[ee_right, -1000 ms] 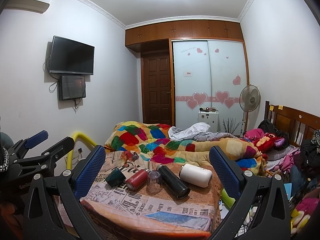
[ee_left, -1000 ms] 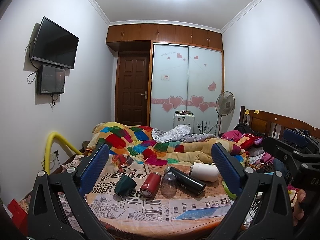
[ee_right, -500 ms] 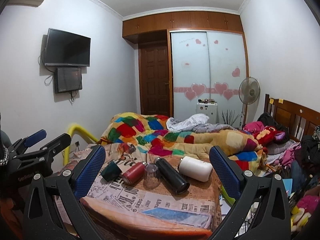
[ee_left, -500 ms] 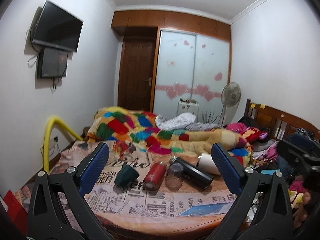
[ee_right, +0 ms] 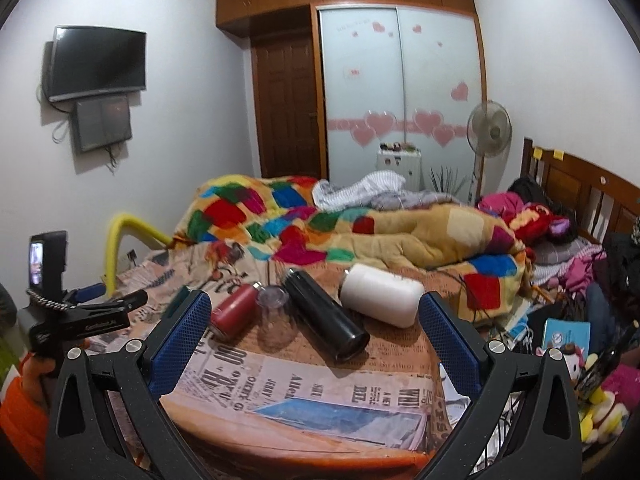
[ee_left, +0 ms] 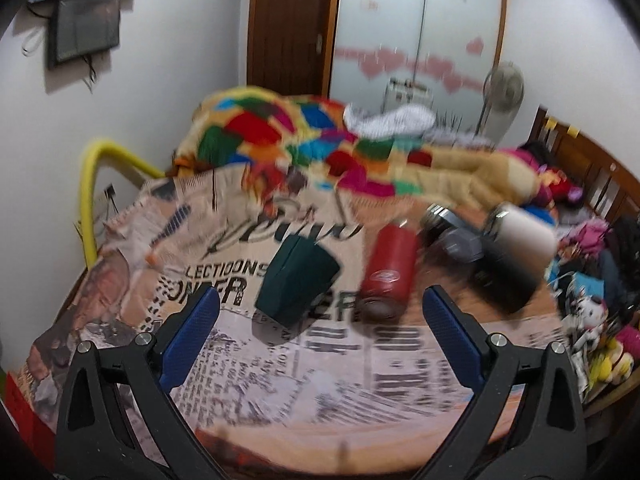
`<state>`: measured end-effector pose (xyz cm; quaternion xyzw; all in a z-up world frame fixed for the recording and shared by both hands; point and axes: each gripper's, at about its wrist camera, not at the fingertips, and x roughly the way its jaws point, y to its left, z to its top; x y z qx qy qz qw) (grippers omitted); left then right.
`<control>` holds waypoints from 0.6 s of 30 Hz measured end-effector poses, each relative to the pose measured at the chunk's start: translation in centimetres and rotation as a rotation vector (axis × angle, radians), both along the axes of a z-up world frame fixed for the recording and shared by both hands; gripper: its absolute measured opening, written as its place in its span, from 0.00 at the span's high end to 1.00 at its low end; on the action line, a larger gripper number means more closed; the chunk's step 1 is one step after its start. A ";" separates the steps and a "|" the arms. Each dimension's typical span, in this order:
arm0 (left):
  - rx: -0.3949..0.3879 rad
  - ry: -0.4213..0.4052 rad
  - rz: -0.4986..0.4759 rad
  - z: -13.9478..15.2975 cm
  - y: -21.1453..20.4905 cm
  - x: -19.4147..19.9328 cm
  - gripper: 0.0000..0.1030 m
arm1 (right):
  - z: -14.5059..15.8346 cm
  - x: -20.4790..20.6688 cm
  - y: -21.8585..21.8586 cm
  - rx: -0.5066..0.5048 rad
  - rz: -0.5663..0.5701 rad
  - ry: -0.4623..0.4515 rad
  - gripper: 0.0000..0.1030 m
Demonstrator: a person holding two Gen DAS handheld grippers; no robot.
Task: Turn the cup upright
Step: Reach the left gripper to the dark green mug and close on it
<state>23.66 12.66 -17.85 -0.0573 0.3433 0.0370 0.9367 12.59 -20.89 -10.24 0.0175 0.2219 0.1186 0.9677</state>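
Note:
Several cups lie on their sides on a newspaper-print sheet (ee_left: 320,364) on the bed. A dark green cup (ee_left: 295,278) lies just ahead of my open, empty left gripper (ee_left: 316,332). To its right lie a red bottle (ee_left: 388,272), a clear glass (ee_right: 274,318), a black flask (ee_right: 326,314) and a white flask (ee_right: 380,294). My right gripper (ee_right: 312,332) is open and empty, with the red bottle (ee_right: 232,312) and the black flask between its fingers in view. The left view is blurred.
A colourful patchwork quilt (ee_right: 320,224) is heaped behind the cups. A yellow tube (ee_right: 120,240) curves at the bed's left side. A wooden headboard (ee_right: 580,188) and piled clothes and toys (ee_right: 600,360) are on the right. The left gripper's body (ee_right: 80,316) shows at left.
My left gripper has moved forward and down toward the green cup, which now looks much larger. My right gripper has come a little closer to the bed. The cups have not moved.

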 end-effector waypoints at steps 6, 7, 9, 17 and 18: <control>-0.018 0.158 -0.040 -5.1 2.6 5.8 0.10 | -2.0 2.6 0.0 -0.016 -0.030 0.075 0.00; -0.025 0.183 -0.048 -6.0 2.9 6.7 0.11 | -2.3 3.0 0.1 -0.017 -0.035 0.085 0.00; -0.035 0.215 -0.062 -7.3 3.2 8.1 0.15 | -2.8 3.9 0.1 -0.018 -0.039 0.106 0.00; -0.033 0.259 -0.124 -10.0 3.0 10.8 0.26 | -4.6 6.0 1.3 -0.044 -0.035 0.158 0.00; -0.026 0.255 -0.130 -10.2 2.9 10.9 0.28 | -4.8 6.2 1.4 -0.048 -0.034 0.162 0.00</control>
